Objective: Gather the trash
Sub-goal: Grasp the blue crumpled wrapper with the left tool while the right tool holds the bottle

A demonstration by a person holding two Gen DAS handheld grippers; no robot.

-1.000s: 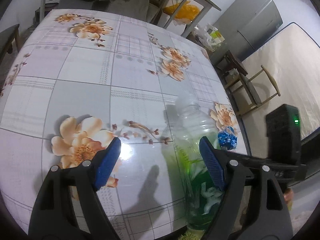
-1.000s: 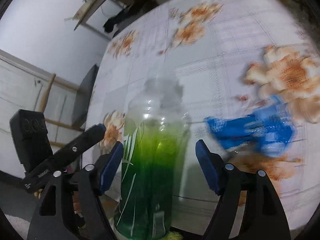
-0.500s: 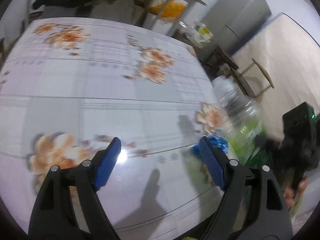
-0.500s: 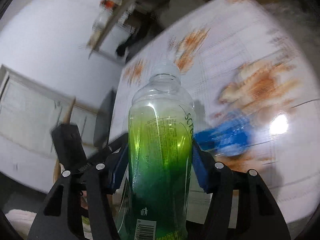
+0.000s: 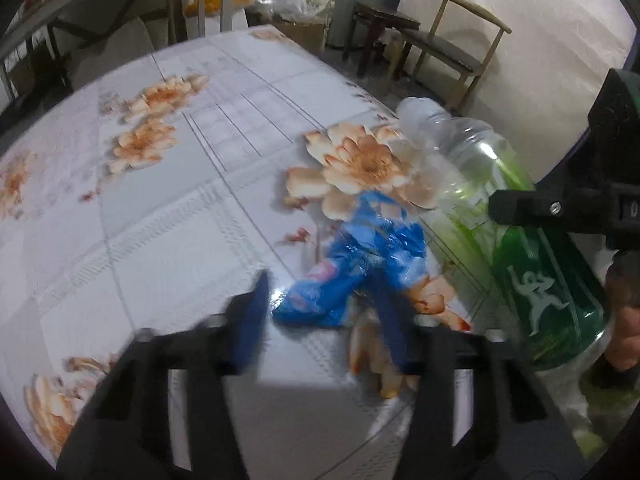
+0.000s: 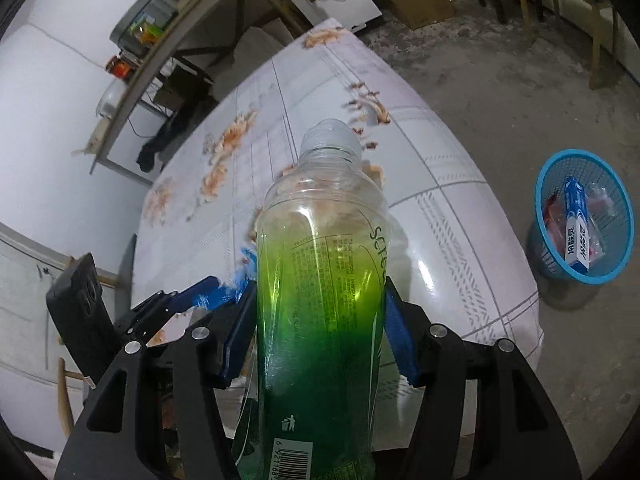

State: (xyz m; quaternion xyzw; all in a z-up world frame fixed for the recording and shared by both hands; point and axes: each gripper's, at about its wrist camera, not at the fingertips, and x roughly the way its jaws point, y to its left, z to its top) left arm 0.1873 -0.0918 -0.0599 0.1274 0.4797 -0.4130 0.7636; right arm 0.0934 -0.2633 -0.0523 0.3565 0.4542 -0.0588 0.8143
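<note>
My right gripper [image 6: 320, 320] is shut on a clear plastic bottle with a green label [image 6: 320, 280] and holds it above the table; the bottle also shows in the left wrist view [image 5: 520, 248] at the right. A crumpled blue plastic wrapper [image 5: 356, 268] lies on the flowered tablecloth [image 5: 160, 220]. My left gripper [image 5: 320, 320] is open and blurred, its fingers on either side of the wrapper's near end, close above the table. In the right wrist view only a sliver of the wrapper [image 6: 244, 276] shows beside the bottle.
A blue mesh waste basket [image 6: 580, 216] with a blue-and-white box and other trash stands on the floor right of the table. Wooden chairs [image 5: 452, 48] stand beyond the table's far edge. A shelf table with clutter [image 6: 160, 40] is at the back.
My right gripper has closed on the bottle and lifted it off the table, swinging right. My left gripper has moved right to the blue wrapper and narrowed a little.
</note>
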